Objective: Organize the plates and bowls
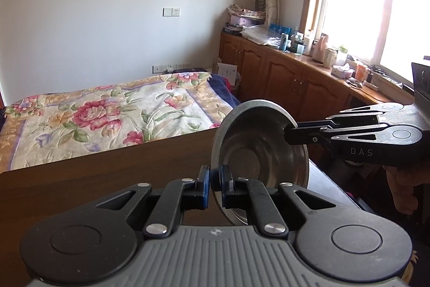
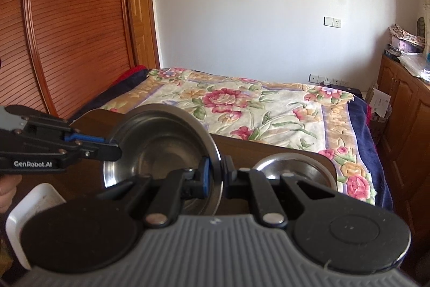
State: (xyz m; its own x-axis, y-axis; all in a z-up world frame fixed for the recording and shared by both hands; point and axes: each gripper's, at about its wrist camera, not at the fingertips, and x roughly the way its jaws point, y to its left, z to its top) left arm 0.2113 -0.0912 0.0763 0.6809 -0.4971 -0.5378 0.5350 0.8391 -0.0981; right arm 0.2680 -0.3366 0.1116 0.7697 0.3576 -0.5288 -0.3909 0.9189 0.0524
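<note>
Both tools pinch one steel bowl (image 2: 161,152) tilted above the counter (image 1: 94,179): left tool (image 1: 214,183) near rim, right tool (image 2: 215,174) opposite rim, each narrowly clamped.

"DAS" on right gripper (image 1: 291,135) body; "GenRobot.AI" on left gripper (image 2: 113,149) body.

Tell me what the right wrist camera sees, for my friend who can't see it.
Two grippers hold one steel bowl tilted above a dark wooden table: the right gripper pinches its near rim, the left gripper its far rim. A second steel bowl sits behind; a floral bed lies beyond.
</note>
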